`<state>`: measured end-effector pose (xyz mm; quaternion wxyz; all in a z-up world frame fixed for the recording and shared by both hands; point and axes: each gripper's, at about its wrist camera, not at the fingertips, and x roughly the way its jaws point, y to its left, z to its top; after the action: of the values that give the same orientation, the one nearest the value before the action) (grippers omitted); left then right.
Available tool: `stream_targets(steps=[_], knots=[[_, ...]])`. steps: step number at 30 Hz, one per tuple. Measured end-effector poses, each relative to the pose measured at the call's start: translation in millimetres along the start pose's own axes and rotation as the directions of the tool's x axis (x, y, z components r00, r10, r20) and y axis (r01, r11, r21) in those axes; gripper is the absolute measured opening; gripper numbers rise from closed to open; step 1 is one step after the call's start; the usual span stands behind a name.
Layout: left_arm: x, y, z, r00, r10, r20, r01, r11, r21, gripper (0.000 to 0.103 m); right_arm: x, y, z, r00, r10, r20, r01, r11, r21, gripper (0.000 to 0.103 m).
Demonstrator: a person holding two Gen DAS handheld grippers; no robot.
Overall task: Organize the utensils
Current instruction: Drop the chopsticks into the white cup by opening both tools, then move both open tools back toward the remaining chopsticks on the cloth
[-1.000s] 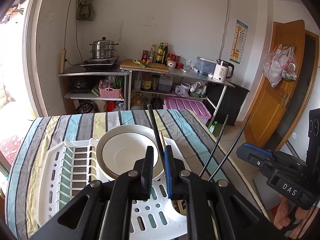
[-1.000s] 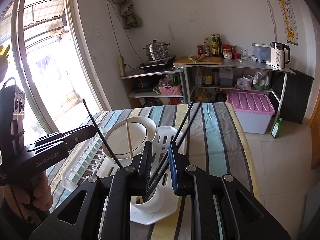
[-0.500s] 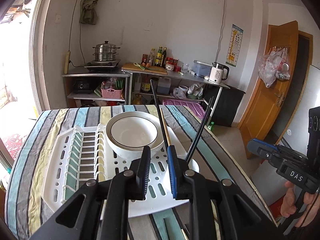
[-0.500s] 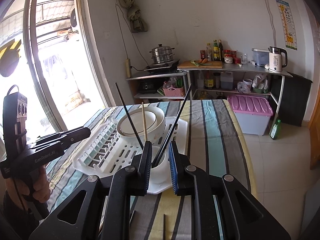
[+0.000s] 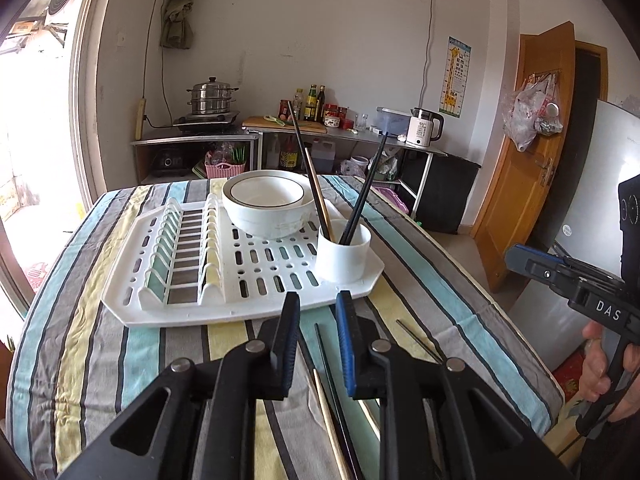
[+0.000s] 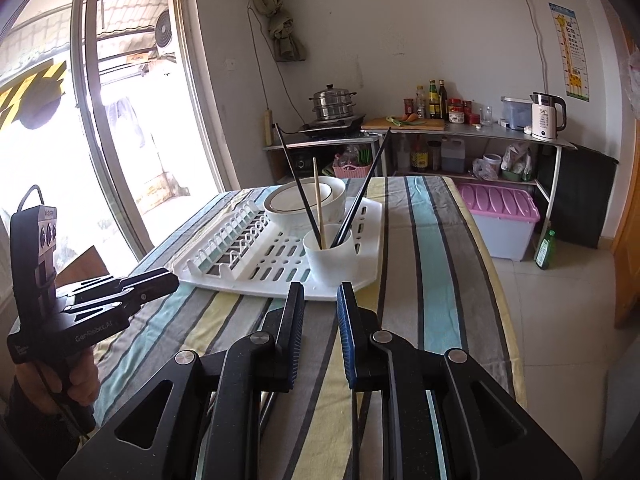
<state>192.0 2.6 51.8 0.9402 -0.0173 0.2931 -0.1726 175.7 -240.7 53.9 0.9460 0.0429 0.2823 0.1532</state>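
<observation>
Small kitchen, daylight from a big window; striped cloth over the bench (image 5: 432, 264), white drying rack (image 5: 256, 300) set on it, white bowl (image 5: 267, 204) at the rack's far side. White holder cup (image 5: 343, 254) stands at the rack's near right corner with four chopsticks in it, three dark, one pale wood, all leaning. Loose chopsticks (image 5: 326, 392) lie on the cloth short of the rack: one dark and one pale stick run lengthwise right under the left gripper (image 5: 317, 302), a thin dark one (image 5: 418, 340) off to its right. Left gripper's jaws stand a narrow gap apart, nothing between them; right gripper (image 6: 321, 292) likewise, slightly parted and empty. Likely step: pick up the next loose stick for the cup. To do it well, drop the jaws over one stick only, near its middle, jaw faces either side of the shaft, and close fully before lifting; thin sticks roll on cloth, and the two under the left jaws lie close enough that both could get caught. In the right wrist view, sticks show only faintly below the jaws; which ones, cannot tell. Cup sits ahead of both grippers, well apart from the jaws.
</observation>
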Motion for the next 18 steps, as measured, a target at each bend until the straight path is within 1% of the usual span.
stream_targets(steps=[2,8,12,18], knots=[[-7,-1,-14,1.0,0.003,-0.01,-0.003,1.0,0.004,0.02,-6,1,-9,1.0,0.001,-0.005,-0.001,1.0,-0.003,0.017],[-19,-8,-42,0.999,-0.002,-0.034,0.002,1.0,0.018,0.02,-16,1,-36,1.0,0.007,-0.024,-0.007,1.0,0.003,0.018],[-25,-11,-55,0.999,-0.005,-0.045,0.006,1.0,0.014,0.02,-21,2,-48,0.999,0.022,-0.038,-0.021,1.0,0.016,0.017],[-18,-11,-68,0.997,0.003,-0.081,-0.003,1.0,0.004,0.02,-18,-1,-57,0.998,0.022,-0.06,-0.021,0.999,0.024,0.018]])
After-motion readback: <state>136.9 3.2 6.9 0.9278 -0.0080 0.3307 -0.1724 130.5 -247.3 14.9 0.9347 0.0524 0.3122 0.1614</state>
